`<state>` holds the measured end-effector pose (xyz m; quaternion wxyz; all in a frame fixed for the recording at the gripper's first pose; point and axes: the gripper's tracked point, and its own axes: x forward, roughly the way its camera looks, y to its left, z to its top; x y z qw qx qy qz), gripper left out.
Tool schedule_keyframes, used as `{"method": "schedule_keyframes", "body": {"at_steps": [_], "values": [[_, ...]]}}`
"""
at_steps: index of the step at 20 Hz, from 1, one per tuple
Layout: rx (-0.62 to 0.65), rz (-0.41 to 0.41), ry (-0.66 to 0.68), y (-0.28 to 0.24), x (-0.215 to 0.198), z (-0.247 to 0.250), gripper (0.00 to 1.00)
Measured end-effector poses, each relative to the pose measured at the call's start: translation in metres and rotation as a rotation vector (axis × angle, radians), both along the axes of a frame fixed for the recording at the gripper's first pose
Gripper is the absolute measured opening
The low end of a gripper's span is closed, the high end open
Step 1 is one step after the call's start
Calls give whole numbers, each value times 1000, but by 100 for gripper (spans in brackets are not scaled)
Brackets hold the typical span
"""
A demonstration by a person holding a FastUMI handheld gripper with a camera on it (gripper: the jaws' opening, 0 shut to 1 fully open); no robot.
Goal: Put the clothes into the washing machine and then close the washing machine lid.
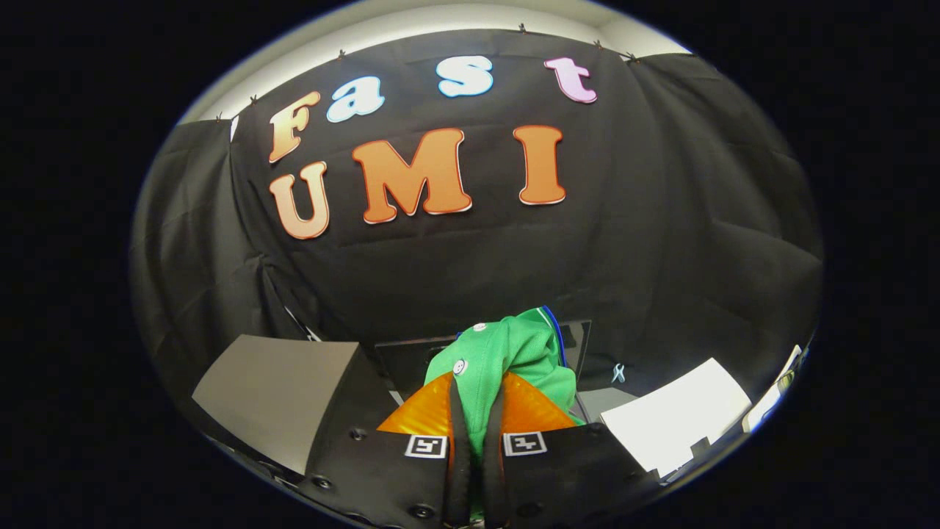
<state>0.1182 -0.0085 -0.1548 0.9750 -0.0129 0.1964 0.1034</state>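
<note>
The gripper (476, 411) has both fingers clamped on a green garment (514, 353), lifted clear in front of the booth wall. Judged progress: garment picked up; loading it into the washing machine and closing the lid remain.

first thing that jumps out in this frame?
The bright green garment with white buttons and a blue edge, bunched up and pinched between the two fingers of the gripper, which are closed tight on it. It hangs in front of the black cloth wall. A grey panel sits beyond the fingers on one side, a white sheet on the other.
</note>
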Motion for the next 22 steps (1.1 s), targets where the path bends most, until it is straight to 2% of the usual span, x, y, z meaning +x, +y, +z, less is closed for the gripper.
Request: {"method": "schedule_keyframes", "body": {"at_steps": [8, 22], "values": [[-22, 30, 130, -20, 20, -77, 15], [-114, 32, 350, -39, 51, -237, 15]]}}
